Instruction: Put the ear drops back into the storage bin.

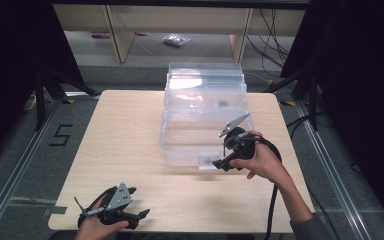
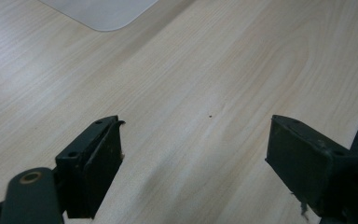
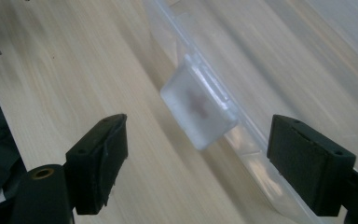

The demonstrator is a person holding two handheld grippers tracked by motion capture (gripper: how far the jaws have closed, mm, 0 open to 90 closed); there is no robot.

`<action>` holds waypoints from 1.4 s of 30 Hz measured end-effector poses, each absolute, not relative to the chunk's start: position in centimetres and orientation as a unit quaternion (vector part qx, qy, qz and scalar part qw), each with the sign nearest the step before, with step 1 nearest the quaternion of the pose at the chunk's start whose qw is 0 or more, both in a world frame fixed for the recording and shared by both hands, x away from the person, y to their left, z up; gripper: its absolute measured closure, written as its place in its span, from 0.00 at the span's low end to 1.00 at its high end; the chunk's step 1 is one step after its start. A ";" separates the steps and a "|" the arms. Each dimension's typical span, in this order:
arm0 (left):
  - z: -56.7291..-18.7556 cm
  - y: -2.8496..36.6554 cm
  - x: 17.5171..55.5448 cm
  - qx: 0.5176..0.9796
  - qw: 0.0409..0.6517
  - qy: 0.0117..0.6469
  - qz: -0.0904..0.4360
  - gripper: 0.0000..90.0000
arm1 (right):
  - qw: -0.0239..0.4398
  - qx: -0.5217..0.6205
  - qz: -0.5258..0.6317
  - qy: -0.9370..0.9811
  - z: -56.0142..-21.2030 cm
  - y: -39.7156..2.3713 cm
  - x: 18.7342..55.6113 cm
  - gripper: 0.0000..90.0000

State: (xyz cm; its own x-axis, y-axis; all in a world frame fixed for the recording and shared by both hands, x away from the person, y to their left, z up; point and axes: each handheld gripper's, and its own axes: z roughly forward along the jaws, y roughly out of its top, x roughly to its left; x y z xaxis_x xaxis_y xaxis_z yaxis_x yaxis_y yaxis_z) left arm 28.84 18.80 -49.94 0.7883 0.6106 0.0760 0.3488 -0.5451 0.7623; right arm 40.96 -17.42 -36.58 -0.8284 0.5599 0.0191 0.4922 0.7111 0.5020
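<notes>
A clear plastic box point(image 1: 203, 90) with a lid stands at the middle back of the wooden table point(image 1: 130, 140). A frosted latch tab point(image 1: 208, 160) hangs on its front wall. My right gripper point(image 1: 219, 161) is open right beside that tab. In the right gripper view the latch point(image 3: 200, 105) lies just ahead between the spread jaws of the right gripper point(image 3: 198, 123), apart from both. My left gripper point(image 1: 139, 202) rests open near the table's front left edge. In its own view the left gripper point(image 2: 196, 126) holds nothing over bare wood.
A small dark object point(image 1: 223, 104) lies inside the box. A corner of the box point(image 2: 102, 11) shows at the top of the left gripper view. Grey floor, a shelf frame point(image 1: 120, 35) and cables point(image 1: 272, 45) lie beyond the table.
</notes>
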 end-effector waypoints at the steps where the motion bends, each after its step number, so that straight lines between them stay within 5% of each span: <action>1: -49.9 18.8 28.8 0.862 0.389 0.279 0.168 0.20 | 0.072 0.279 0.252 0.924 -36.7 -17.4 40.9 0.23; 42: -49.9 18.8 28.8 0.863 0.387 0.279 0.168 0.20 | 0.074 0.267 0.288 0.916 -40.6 -18.2 36.9 0.21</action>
